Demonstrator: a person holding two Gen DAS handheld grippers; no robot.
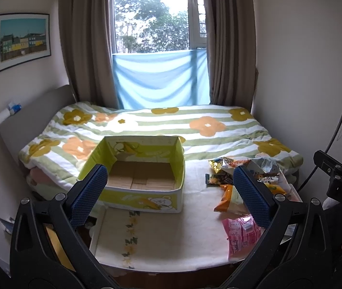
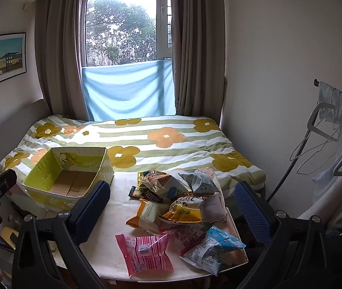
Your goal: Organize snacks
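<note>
Left wrist view: left tool (image 1: 171, 192) spread wide, blue textured pads apart, pinching nothing, hovering above the white cloth-covered desk (image 1: 161, 236). Straight ahead, an open-topped yellow-green cardboard box printed with bears and bananas (image 1: 137, 175), standing empty on the far left part of the desk against the flowered striped quilt on the bed (image 1: 195, 130). To the right, the heap of crinkly foil and plastic snack packets (image 1: 243, 168), with a pink-and-white striped plastic packet (image 1: 241, 236) nearest the right pad. Right tool (image 1: 339, 178) seen only as a black clamp at the right edge. Right wrist view: right tool (image 2: 171, 207) likewise spread, empty, poised over the heap (image 2: 183, 192). Pink striped packet (image 2: 144, 252) lying flat and alone at the near edge of the desk (image 2: 113, 221); a light-blue and white puffed packet (image 2: 214, 248) just beside it to the right; an orange-and-white flat pouch (image 2: 147, 214) and a yellow-trimmed bag (image 2: 185, 212) overlapping in the middle; box (image 2: 69, 175) off to the left, well apart from the heap. Judged light, soft and air-filled, slick on the film, likely crushable inside. Best taken at a crimped end seal or a flat corner, with gentle closing. Pink packet the easiest first pick, being free of the pile.
</note>
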